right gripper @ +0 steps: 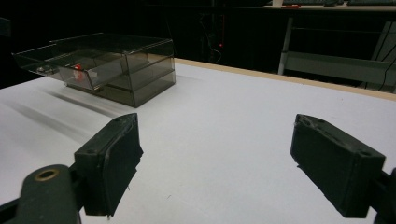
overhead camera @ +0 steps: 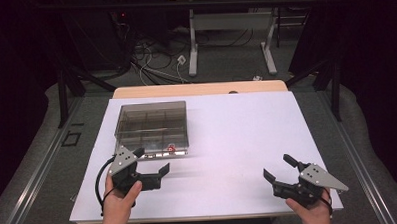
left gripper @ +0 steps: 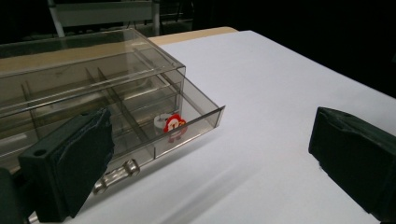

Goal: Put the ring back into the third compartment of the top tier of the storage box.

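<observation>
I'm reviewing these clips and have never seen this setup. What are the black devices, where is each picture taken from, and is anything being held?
A person holds a hand-operated gripper in each hand: the left gripper and the right gripper. One picture looks down from above the table; the other two come from cameras riding on each gripper, looking along its black jaws. On the white surface sits a smoky clear drawer box, its bottom drawer pulled partly out, with a small red-and-white item inside. Both grippers are open and hold nothing.

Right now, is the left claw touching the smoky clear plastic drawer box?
Apart. The high view shows white table between the left claw and the box.
</observation>
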The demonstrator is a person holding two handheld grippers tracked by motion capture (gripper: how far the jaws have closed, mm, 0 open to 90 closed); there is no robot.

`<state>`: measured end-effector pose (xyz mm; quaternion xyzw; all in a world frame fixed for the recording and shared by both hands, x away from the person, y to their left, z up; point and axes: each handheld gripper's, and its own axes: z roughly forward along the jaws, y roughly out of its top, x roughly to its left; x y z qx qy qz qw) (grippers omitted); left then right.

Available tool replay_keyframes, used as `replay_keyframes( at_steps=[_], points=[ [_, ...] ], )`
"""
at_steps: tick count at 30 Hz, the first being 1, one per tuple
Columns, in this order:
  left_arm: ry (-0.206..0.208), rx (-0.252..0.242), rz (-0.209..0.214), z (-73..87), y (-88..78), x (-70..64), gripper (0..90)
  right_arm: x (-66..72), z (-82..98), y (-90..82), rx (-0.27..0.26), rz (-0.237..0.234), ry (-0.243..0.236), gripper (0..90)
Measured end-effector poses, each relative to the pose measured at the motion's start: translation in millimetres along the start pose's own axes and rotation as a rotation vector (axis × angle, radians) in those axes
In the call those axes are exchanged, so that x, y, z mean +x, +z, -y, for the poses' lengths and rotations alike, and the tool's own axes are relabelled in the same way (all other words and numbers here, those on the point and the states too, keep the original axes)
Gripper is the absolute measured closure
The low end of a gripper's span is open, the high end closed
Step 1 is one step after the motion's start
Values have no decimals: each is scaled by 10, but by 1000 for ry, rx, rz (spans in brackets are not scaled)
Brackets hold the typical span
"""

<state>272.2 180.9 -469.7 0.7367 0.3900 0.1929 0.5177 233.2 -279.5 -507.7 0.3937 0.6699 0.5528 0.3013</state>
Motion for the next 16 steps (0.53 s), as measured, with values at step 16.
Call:
replay_keyframes(
  at_steps=[16],
  points=[
    [23, -33, -20, 413, -150, 151, 5, 1, 37, 20, 14, -3, -14, 145]
  ],
)
